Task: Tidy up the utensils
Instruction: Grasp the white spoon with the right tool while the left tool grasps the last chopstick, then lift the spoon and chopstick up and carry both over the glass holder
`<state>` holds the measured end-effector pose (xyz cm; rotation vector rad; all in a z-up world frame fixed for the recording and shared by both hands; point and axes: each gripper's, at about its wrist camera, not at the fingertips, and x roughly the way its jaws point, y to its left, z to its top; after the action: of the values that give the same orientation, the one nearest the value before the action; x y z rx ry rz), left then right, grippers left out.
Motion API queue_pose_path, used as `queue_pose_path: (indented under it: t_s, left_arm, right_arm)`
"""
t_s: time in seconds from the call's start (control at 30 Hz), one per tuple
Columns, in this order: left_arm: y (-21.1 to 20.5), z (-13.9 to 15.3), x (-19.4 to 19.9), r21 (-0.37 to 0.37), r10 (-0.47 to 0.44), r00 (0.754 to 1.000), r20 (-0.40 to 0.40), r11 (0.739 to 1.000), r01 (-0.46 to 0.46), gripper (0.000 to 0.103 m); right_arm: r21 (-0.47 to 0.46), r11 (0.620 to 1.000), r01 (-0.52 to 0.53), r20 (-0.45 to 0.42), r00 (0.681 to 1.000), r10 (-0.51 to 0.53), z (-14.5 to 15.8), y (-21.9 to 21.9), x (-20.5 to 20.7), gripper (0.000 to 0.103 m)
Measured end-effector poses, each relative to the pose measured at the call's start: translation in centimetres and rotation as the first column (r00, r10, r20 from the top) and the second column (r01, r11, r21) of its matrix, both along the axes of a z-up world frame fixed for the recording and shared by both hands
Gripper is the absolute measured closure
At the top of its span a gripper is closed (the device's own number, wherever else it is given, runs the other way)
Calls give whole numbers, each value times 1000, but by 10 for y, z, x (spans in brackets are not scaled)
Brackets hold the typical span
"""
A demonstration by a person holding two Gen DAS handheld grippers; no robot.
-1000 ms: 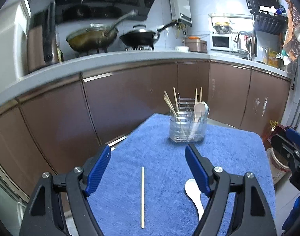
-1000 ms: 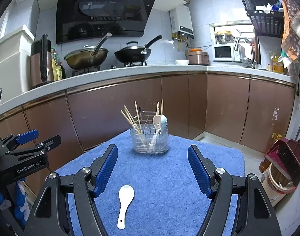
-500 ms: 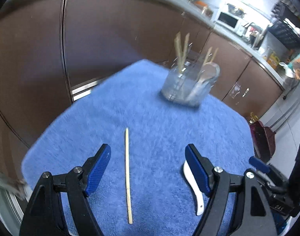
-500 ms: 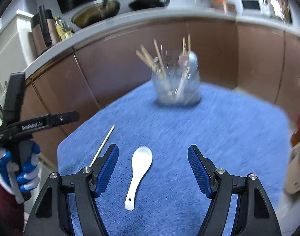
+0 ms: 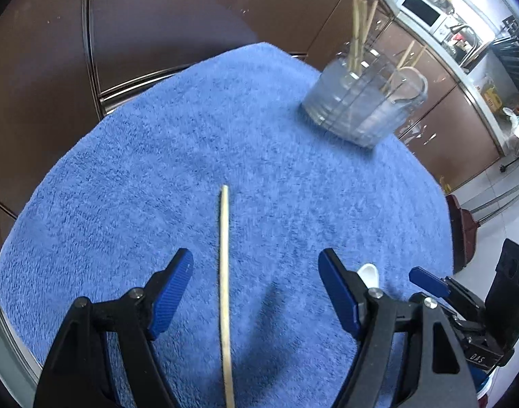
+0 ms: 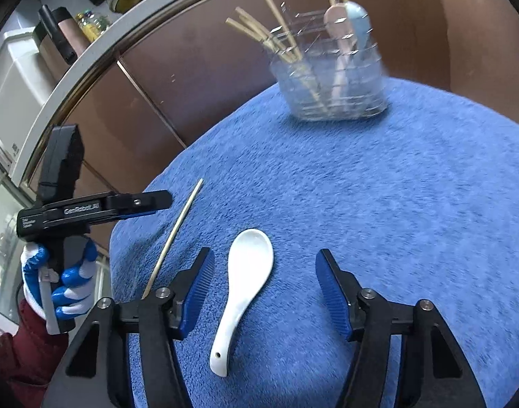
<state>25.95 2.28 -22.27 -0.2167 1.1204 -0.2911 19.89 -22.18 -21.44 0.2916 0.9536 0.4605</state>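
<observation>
You've dipped both grippers toward the towel point(image 6: 395, 204); left gripper point(image 5: 256, 292), spread wide, straddles the pale chopstick point(image 5: 224, 272), right gripper point(image 6: 262, 292), equally agape, the glossy white spoon point(image 6: 245, 278) at lower centre.

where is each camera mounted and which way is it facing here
Left wrist: sits on the left claw, tilted down at the blue towel; open blue pads straddle the chopstick, the right claw at the right edge.
Right wrist: sits on the right claw, tilted down; open pads straddle the white spoon, the gloved left hand at left.
Shared: chopstick, spoon, towel and the clear utensil holder at the far edge.
</observation>
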Motion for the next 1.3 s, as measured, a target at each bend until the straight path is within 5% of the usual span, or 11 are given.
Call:
queue_pose_path:
  t_s: [0.3,0.53,0.7,1.1,1.3]
  left_arm:
    - [3,-23,8,28,0,1000,-29,1000,1,29]
    - [-1,-26,12,42,-31,999,-20,999,31,71]
    - [-3,-27,16,62,-59,998,-33,996,61,89]
    - [-16,-31,30,113,-137,985,-104,982,149,95]
    - [-11,-29,23,103,-110,992,-67,988,116,98]
  right_arm:
    - [6,998,-61,-68,996,61,-21,7,24,54]
    - [-1,995,-102,-86,991,102,-28,14,34,66]
    - [-22,989,-149,-95,985,146,-33,29,45,80]
    - [-68,957,-281,-157,951,267,-41,53,67,96]
    - [-123,957,-263,-104,962,251,-26,60,52,98]
